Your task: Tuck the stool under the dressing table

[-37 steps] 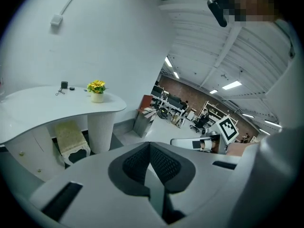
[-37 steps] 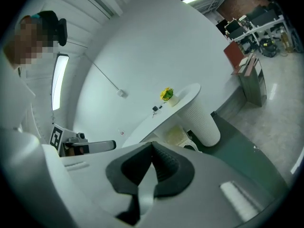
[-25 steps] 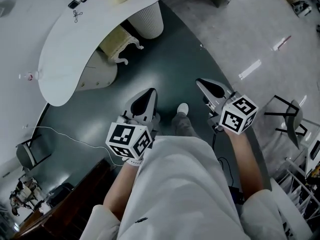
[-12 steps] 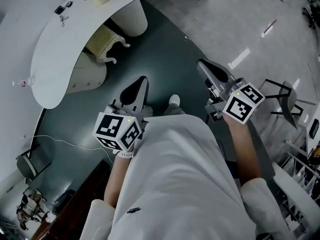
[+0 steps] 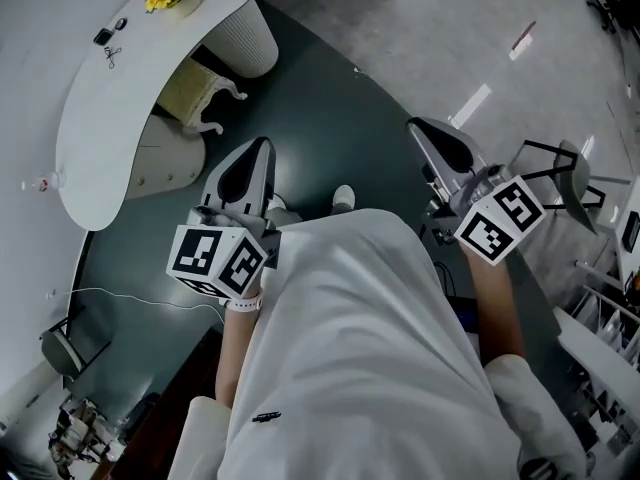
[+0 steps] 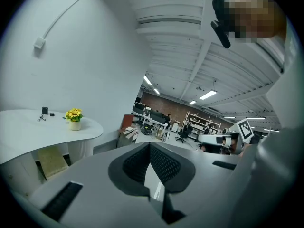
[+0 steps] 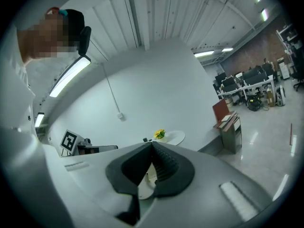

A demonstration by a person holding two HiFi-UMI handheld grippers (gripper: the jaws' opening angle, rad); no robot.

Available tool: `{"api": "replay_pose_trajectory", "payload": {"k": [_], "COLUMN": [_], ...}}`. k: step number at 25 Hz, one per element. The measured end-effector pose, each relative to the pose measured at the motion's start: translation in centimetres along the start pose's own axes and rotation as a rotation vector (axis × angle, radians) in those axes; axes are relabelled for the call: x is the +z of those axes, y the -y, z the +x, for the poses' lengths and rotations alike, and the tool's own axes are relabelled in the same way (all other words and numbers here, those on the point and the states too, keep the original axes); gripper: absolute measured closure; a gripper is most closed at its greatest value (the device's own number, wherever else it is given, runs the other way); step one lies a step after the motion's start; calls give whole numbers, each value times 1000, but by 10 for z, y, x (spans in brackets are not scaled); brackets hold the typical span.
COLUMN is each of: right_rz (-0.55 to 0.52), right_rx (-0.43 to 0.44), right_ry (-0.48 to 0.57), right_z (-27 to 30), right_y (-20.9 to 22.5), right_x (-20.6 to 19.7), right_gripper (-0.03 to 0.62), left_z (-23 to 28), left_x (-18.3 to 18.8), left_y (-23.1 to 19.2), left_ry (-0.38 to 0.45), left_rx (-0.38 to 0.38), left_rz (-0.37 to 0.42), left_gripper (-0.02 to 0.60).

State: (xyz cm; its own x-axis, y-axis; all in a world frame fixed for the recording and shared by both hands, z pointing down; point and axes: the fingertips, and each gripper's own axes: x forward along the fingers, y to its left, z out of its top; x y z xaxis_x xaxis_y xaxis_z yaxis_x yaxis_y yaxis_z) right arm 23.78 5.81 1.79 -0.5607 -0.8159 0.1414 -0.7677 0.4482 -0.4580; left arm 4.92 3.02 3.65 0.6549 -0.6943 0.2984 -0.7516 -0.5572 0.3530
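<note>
The stool (image 5: 196, 92) sat tucked under the dressing table (image 5: 95, 128), far left. The left gripper (image 5: 259, 148) and right gripper (image 5: 418, 128) hung near, jaws together and empty, the job apparently done.

left gripper (image 5: 258, 150): jaws together, nothing in them, pointing ahead | right gripper (image 5: 420, 130): jaws together too, empty, pointing ahead | both at waist, well apart

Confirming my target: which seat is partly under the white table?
The cream stool with curled legs, partly beneath the dressing table. The black-framed chair on the right and the grey chair at lower left stand apart.
</note>
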Motion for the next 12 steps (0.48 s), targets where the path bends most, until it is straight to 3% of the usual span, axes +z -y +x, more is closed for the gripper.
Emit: {"api": "replay_pose_trajectory", "payload": {"k": [12], "right_rz": [-70], "right_rx": [-27], "right_ry": [-5], "right_z": [-2], "right_y": [-4], "right_x": [-2], "right_gripper": [583], "left_z": [5], "left_x": [4], "left_y": [17], "left_ry": [0], "left_rx": [-22], "left_rz": [-8], "left_gripper": [572]}}
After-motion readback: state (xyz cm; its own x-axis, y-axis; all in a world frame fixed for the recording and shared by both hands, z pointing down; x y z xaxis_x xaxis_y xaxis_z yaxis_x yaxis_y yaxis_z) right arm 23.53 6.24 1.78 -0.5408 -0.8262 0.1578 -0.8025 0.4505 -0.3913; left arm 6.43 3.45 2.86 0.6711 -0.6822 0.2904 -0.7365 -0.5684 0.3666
